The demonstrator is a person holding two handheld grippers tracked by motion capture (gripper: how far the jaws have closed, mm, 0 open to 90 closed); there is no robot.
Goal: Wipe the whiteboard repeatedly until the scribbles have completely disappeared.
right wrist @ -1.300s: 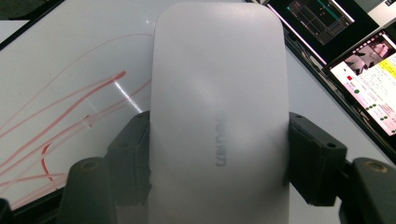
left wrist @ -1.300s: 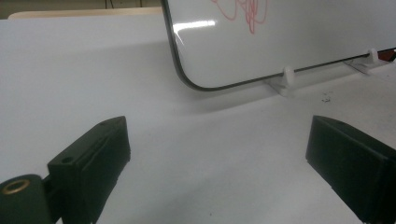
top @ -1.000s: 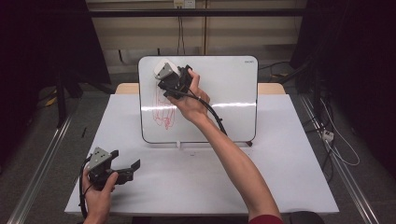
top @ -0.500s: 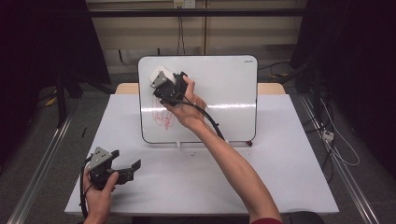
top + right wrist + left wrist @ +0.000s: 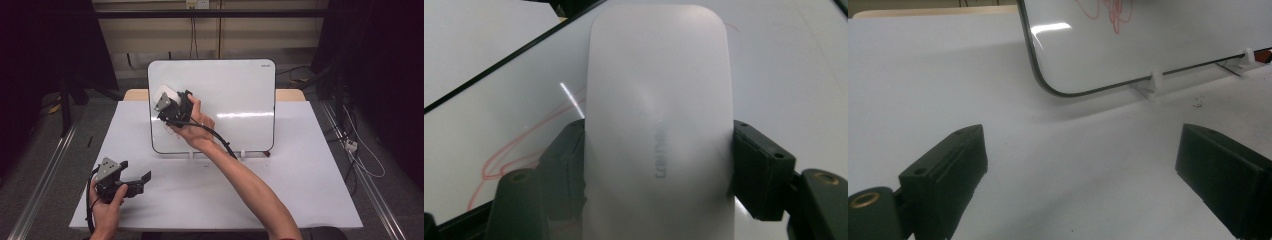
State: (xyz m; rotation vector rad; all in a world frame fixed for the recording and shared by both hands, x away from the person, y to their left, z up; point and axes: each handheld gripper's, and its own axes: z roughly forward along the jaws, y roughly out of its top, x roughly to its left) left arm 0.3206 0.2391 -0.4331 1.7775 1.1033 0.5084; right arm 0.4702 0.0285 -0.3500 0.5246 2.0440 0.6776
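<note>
Since a second ago the right gripper [image 5: 167, 102] has slid down and leftward across the upright white rectangular whiteboard [image 5: 235, 95], its jaws clamped on the long sides of a smooth white plastic eraser block [image 5: 659, 130] whose face lies against the board's left part. Red marker scribbles [image 5: 519, 150] lie just beside and below-left of the eraser along its long axis (likely the next swipe's target). Well apart, the left gripper [image 5: 131, 184] rests wide open and empty over the white table [image 5: 300, 170].
</note>
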